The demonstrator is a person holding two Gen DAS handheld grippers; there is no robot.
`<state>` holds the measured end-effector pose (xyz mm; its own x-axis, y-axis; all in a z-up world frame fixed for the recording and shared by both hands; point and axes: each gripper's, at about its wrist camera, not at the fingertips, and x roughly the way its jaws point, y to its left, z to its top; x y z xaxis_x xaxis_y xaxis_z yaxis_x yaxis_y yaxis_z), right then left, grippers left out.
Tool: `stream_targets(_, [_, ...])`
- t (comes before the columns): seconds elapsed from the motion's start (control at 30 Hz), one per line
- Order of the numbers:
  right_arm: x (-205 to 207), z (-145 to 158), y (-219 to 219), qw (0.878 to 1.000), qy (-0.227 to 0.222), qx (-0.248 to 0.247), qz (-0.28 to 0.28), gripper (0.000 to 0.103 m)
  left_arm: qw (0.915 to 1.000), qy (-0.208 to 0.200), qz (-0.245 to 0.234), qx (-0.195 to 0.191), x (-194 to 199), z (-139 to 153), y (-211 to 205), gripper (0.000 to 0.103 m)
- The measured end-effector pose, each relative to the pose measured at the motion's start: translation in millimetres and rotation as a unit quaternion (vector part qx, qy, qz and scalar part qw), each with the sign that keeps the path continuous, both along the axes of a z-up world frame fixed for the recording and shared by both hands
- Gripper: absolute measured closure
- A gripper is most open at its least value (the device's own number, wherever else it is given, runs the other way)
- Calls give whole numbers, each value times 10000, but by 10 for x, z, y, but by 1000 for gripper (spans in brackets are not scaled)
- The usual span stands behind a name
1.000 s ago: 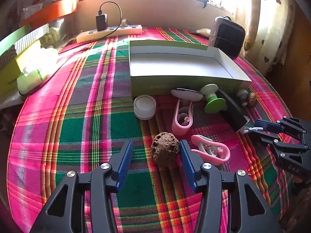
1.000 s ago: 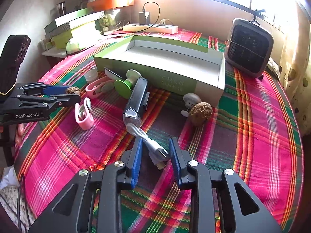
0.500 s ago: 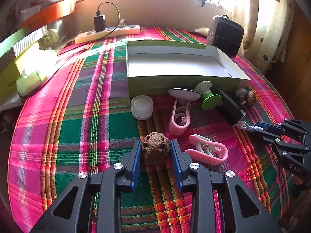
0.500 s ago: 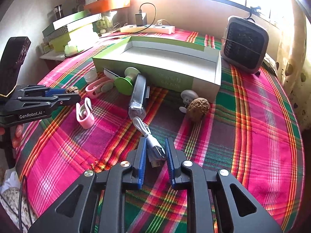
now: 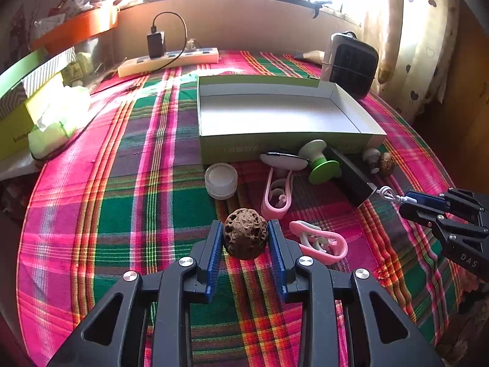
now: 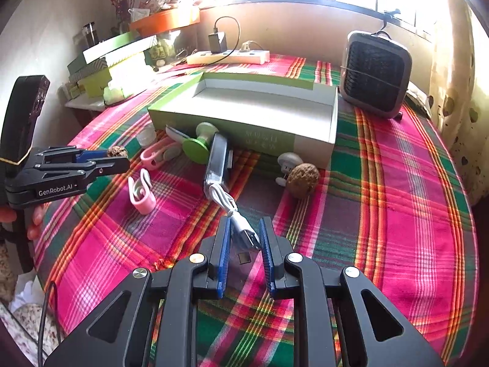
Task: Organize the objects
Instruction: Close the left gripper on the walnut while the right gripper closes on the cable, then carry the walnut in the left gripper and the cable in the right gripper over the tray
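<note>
Left tool (image 5: 246, 238) clamps walnut (image 5: 245, 233), just off tabletop (image 5: 91, 202), box (image 5: 275, 116) at 12 o'clock. Right tool (image 6: 243, 241) pinches USB plug (image 6: 244, 234). Risks: round nut slipping; cable dragging power bank (image 6: 216, 165).

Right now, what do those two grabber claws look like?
Both are black plastic with cut-out triangle holes, silver screws and ribbed blue pads. The left gripper has "GenRobot.AI" in white on its side and a yellow band round its black handle. The right gripper shows white "DAS" lettering. No sleeves show.
</note>
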<state>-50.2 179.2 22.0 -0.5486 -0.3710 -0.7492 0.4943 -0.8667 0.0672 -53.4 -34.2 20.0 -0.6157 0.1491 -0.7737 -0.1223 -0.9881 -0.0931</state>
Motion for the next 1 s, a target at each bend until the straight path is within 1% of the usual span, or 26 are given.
stream_targets(0.17, [-31,125,-24,9999,127,-62,-3,83,9999,129,-26,7,-52,117,-4,75])
stream_targets(0.4, [-197,233,-80,9997,203,-101,-97,83,9997,229,-82,98,-217,234,-10,75])
stream_targets(0.7, [-461,318,-135,9994,276,-40,-225,83,9994,234,-189,164,-472,274,9,75])
stream_targets(1.0, [-763,329,-191,9991,258,122,-328,83,9994,202,-226,155,-760,295,20,75])
